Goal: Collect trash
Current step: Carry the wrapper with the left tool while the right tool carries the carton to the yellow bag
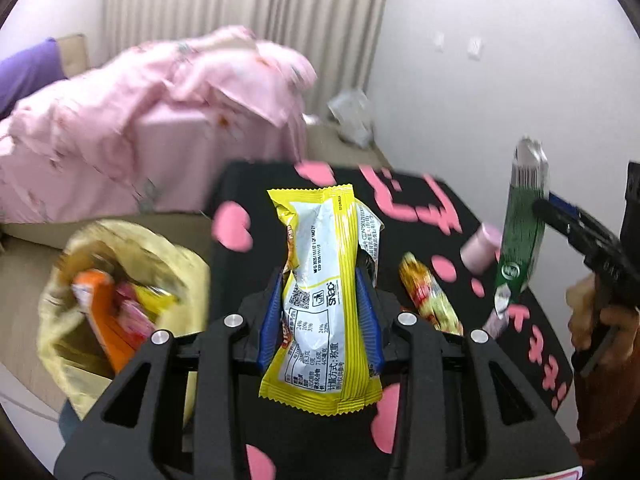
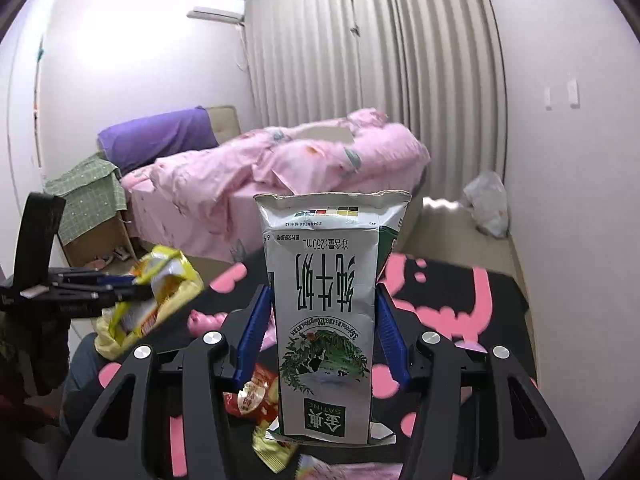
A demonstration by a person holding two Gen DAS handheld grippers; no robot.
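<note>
My left gripper (image 1: 320,304) is shut on a yellow and white snack wrapper (image 1: 320,300), held above the black table with pink hearts (image 1: 248,188). It also shows in the right wrist view (image 2: 160,292) at the left. My right gripper (image 2: 322,320) is shut on a flattened white and green milk carton (image 2: 324,320), held upside down over the table; it also shows in the left wrist view (image 1: 520,236). A yellow trash bag (image 1: 120,300) holding several wrappers stands open left of the table.
A red and yellow wrapper (image 1: 432,300) and a pink bottle (image 1: 480,248) lie on the table. A bed with a pink quilt (image 2: 280,160) stands behind. A white plastic bag (image 2: 486,204) lies by the curtain. A cardboard box (image 2: 96,236) stands beside the bed.
</note>
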